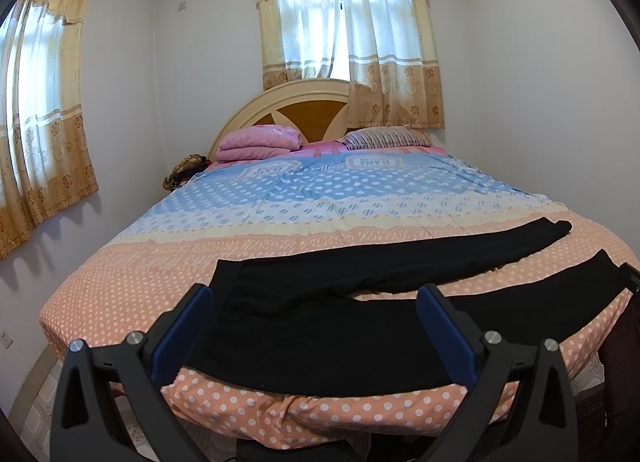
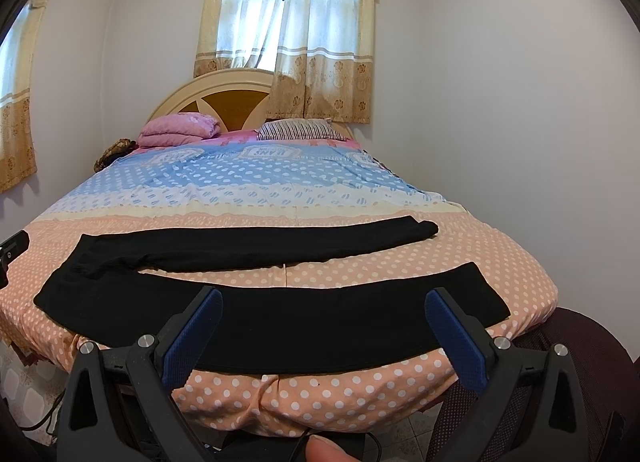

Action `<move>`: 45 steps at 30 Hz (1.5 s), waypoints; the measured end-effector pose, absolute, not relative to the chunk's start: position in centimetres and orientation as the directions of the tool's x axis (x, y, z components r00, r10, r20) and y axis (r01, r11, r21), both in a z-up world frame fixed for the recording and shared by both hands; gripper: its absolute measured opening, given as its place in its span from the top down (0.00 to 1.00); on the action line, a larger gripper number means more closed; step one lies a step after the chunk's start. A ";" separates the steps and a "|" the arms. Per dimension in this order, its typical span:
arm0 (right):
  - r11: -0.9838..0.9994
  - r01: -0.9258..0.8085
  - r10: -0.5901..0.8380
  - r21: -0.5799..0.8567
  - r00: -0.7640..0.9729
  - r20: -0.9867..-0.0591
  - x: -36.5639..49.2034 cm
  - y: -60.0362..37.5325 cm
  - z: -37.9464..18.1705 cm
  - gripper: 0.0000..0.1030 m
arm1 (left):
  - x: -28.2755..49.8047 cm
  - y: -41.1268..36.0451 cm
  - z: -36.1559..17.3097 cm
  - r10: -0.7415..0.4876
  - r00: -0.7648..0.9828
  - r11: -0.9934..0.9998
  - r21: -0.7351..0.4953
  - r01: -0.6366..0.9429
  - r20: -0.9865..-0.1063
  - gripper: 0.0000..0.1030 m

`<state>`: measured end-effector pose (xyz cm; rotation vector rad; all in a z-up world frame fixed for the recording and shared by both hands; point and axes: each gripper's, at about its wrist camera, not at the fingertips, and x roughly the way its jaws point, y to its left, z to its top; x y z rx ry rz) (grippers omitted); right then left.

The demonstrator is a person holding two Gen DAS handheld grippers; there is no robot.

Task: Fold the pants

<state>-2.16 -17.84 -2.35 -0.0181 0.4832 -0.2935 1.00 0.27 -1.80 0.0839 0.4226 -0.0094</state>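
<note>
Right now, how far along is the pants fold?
Done: the black pants lie spread flat across the foot of the bed, legs apart, waist to the left. No fold shows yet. In hand: nothing; the left gripper and the right gripper are both open, in front of the near leg, not gripping it. Left: every fold.

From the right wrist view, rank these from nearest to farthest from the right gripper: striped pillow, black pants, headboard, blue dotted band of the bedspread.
From the right gripper:
1. Black pants, foot of the bed.
2. Blue dotted band, mid-bed.
3. Striped pillow, head of the bed.
4. Headboard, behind the pillow.
</note>
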 end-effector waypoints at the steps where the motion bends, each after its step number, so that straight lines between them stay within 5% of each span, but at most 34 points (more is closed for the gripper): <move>1: 0.958 0.274 -0.283 -0.087 0.844 -0.456 -2.2 -17.9 -2.4 0.01 | 1.0 0.3 -1.8 0.009 0.911 0.996 0.080 0.026 -0.411 0.00; 31: 0.963 0.255 -0.261 -0.082 0.828 -0.497 -0.4 -19.0 -4.6 0.01 | 3.8 1.0 -3.7 0.053 0.884 0.993 0.114 0.000 -0.465 0.00; 42: 0.980 0.158 -0.197 -0.118 0.780 -0.594 3.9 -21.3 -9.1 0.02 | 12.5 9.9 -6.7 0.193 0.841 0.979 0.155 -0.132 -0.506 0.00; 45: 0.985 0.172 -0.146 -0.018 0.764 -0.628 5.5 -24.1 -9.8 0.10 | 16.1 13.1 -7.7 0.195 0.797 0.980 0.150 -0.133 -0.571 0.00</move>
